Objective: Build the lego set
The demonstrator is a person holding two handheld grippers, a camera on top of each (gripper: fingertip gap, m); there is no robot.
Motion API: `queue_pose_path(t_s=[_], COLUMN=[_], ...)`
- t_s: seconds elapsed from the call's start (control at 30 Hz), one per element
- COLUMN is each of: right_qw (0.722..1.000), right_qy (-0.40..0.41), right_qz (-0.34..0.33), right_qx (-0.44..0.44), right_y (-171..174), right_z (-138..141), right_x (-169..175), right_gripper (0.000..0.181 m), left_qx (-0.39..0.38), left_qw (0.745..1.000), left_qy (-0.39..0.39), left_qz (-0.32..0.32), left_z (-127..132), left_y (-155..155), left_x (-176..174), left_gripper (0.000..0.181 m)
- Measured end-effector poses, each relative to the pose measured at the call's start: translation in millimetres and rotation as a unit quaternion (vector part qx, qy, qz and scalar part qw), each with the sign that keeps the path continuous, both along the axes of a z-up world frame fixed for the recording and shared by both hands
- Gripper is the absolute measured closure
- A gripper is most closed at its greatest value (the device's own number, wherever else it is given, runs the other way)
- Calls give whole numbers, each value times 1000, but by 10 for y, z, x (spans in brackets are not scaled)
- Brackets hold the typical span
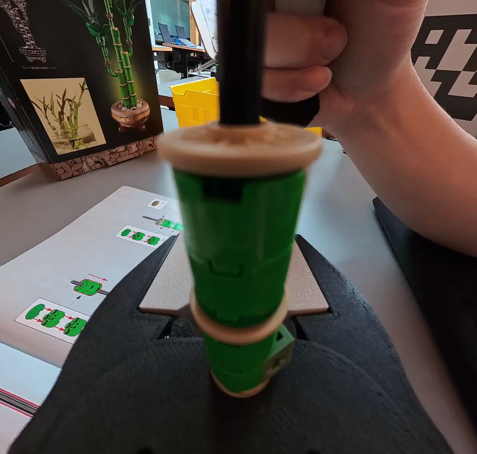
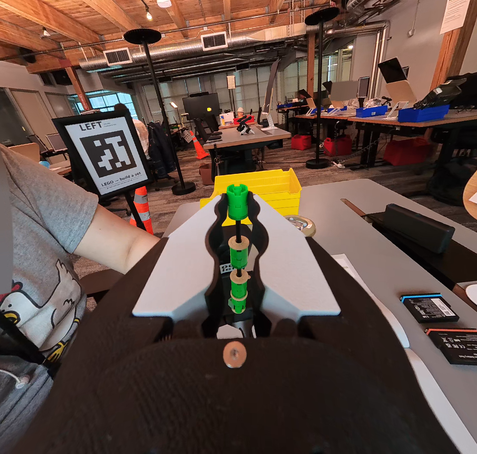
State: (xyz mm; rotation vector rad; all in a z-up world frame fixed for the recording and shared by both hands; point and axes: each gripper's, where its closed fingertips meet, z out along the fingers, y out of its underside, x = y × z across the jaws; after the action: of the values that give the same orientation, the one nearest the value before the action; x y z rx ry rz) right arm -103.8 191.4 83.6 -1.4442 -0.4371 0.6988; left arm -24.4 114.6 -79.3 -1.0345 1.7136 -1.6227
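The green stack (image 2: 237,202) is clamped between the right gripper (image 2: 237,204) fingers at the top of the black rod (image 2: 240,231), ready for sliding down. The bamboo stalk (image 1: 240,248) is steadied upright by the left gripper (image 1: 240,364), apparently closed on its base.

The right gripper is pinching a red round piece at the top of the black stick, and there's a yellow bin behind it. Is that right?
Not quite: the round piece pinched by the right gripper is green, not red, as the right wrist view shows. It does sit atop the black stick, with the yellow bin behind.

R claw (image 2: 237,204) clamped tight; L claw (image 1: 240,310) clamped too.
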Motion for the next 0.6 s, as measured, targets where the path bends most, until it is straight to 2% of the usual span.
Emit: queue_pose_path(t_s=[0.6], right_qw=[1000], right_qy=[-12], right_qz=[7], right_qx=[-9], right_y=[-23], right_z=[-17], right_x=[-29], right_gripper=[166], left_qx=[2], left_qw=[1000], left_qy=[2], left_qz=[-1], left_z=[-8], left_y=[-6], left_x=[0], left_gripper=[181])
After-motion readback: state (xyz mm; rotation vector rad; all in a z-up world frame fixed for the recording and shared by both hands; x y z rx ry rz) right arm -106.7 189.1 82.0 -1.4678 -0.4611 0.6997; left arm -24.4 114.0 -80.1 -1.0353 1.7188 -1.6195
